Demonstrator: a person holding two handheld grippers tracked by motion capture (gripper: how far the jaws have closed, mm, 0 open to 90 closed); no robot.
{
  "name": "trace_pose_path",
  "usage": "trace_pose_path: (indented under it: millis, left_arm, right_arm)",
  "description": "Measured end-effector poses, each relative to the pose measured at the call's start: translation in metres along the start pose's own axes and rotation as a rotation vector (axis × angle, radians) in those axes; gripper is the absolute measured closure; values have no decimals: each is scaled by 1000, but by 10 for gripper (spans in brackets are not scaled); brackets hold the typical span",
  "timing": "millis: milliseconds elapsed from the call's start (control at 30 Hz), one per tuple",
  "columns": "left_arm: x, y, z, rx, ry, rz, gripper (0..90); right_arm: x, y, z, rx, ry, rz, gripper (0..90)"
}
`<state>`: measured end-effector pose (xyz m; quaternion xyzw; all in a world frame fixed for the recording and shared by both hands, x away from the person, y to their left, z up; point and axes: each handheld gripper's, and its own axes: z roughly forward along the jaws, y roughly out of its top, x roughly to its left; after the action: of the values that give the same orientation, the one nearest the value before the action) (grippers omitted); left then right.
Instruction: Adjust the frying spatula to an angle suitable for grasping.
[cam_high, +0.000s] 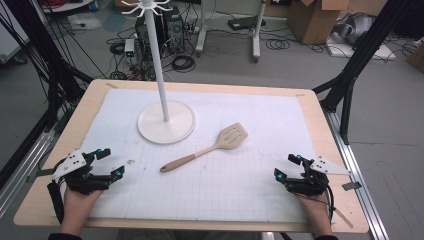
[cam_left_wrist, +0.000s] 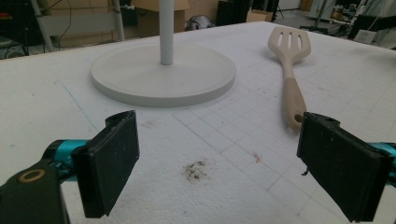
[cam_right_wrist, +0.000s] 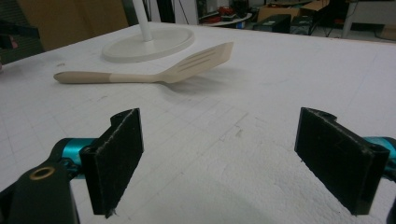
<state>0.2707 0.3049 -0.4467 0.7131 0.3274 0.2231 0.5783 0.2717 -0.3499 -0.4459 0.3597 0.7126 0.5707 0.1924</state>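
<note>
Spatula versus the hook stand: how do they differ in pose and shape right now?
The spatula lies flat on the white mat, while the stand rises upright from a round base. The spatula is beige with a slotted blade; the stand is white, with hooks at its top. Both sit untouched, apart from each other, ahead of the open left gripper and right gripper.

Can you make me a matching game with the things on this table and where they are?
Things:
1. spatula
2. stand
3. left gripper
4. right gripper

Places or states:
A. upright, round base on the mat
B. open, near the table's right edge
C. lying flat in the middle of the mat
D. open, near the table's left edge

Pairs: 1-C, 2-A, 3-D, 4-B
</note>
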Motion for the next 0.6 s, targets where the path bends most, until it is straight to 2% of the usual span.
trace_pose_path:
  millis: [200, 300, 467, 600]
  left_arm:
    - [0, 0, -1, -17, -6, -5, 133]
    - [-2, 4, 0, -27, -14, 6, 133]
    - [-9, 14, 5, -32, -33, 24, 132]
    - [-18, 26, 14, -34, -67, 43, 132]
  right_arm:
    - [0, 0, 0, 3, -4, -3, 146]
    - [0, 0, 1, 4, -6, -9, 146]
    - [1, 0, 0, 11, -3, -1, 147]
    - [0, 0, 1, 7, -3, -5, 147]
